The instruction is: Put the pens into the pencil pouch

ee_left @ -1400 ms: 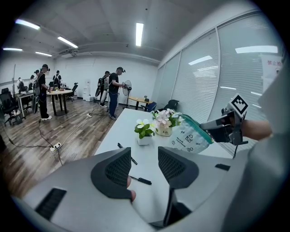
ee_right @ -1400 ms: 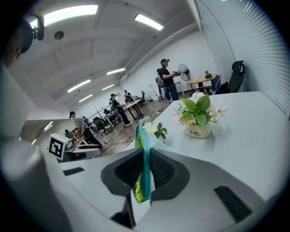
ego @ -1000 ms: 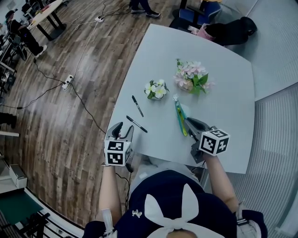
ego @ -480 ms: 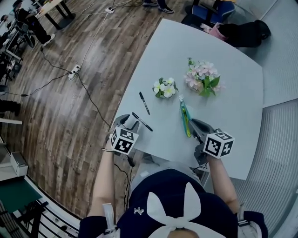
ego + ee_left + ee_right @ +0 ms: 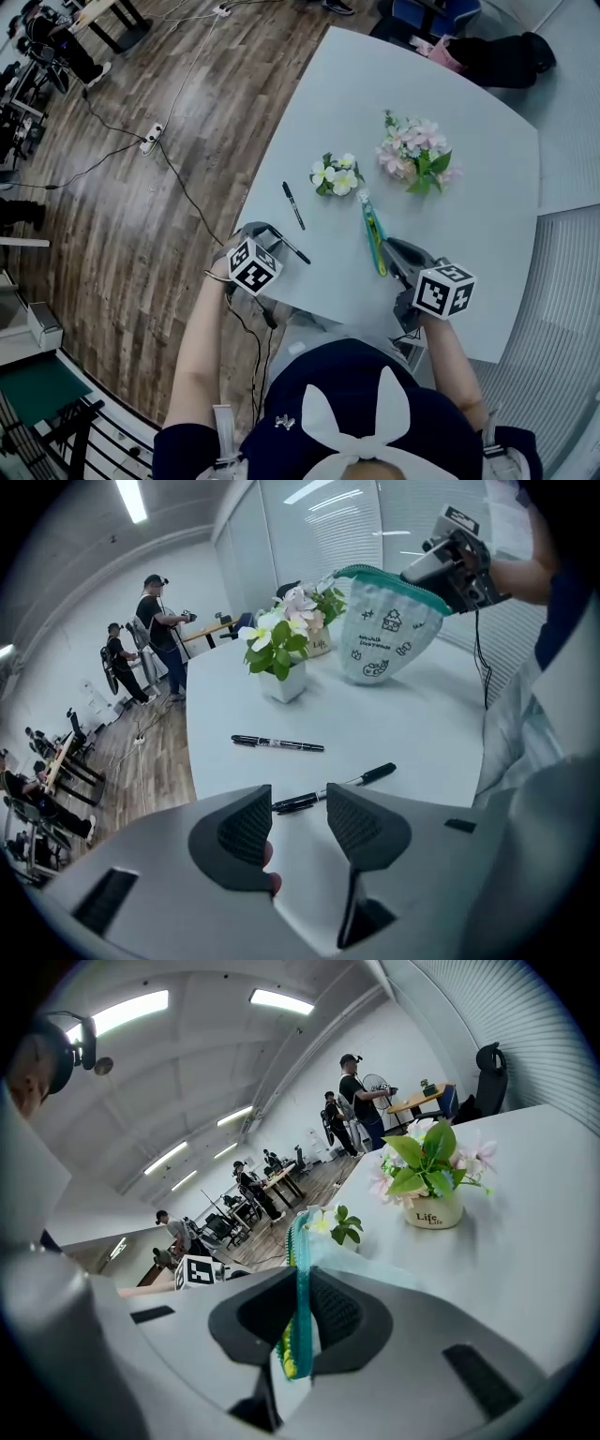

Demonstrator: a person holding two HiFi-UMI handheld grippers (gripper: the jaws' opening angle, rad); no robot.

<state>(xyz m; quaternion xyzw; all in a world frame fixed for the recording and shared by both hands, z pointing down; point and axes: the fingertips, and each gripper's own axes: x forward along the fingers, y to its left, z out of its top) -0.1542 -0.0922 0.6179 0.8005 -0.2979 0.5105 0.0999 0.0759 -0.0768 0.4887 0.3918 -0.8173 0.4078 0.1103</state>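
Note:
Two black pens lie near the table's left front edge, the far pen (image 5: 293, 204) (image 5: 277, 744) and the near pen (image 5: 291, 247) (image 5: 333, 787). My left gripper (image 5: 267, 236) (image 5: 298, 813) hangs open just above the near pen, which shows past the gap between its tips; nothing is between them. The white pencil pouch (image 5: 374, 230) (image 5: 384, 621) with a teal zip edge (image 5: 300, 1307) is held up off the table. My right gripper (image 5: 394, 253) (image 5: 300, 1314) is shut on that edge.
A small pot of white flowers (image 5: 335, 176) (image 5: 279, 658) and a pink bouquet in a pot (image 5: 417, 155) (image 5: 433, 1180) stand farther back on the grey table (image 5: 450, 225). The table's left edge drops to a wooden floor with cables. People stand in the background.
My left gripper has come down towards the near pen and rolled, its marker cube now tilted. The right gripper and the pouch have stayed in place.

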